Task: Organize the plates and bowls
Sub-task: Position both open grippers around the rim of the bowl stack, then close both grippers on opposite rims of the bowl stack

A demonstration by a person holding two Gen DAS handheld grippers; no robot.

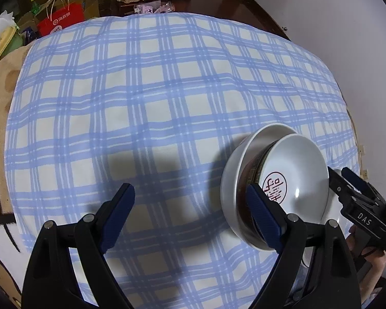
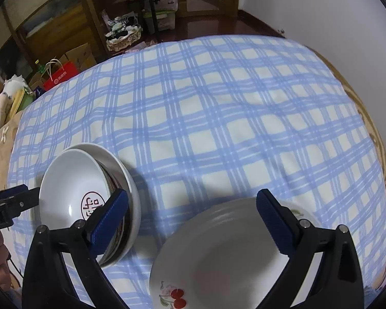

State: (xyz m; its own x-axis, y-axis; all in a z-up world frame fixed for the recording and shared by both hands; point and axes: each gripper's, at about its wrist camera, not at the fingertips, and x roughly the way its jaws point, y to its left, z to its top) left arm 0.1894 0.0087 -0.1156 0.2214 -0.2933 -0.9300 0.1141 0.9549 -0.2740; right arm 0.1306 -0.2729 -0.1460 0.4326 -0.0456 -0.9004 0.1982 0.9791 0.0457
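Right gripper (image 2: 191, 222), jaws spread and empty, hovers over the plate stack (image 2: 218, 252) on the checked cloth (image 2: 218, 103), the nested bowls (image 2: 90, 195) just to its left, between it and the spread, empty left gripper (image 1: 191, 216).

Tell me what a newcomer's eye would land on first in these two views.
First, the stack of bowls, its top white bowl showing a red seal mark, sitting on the blue plaid cloth between the two grippers. Next, the stack of plates with a cherry print, lying below the open right gripper. The left gripper is open too, with nothing between its fingers.
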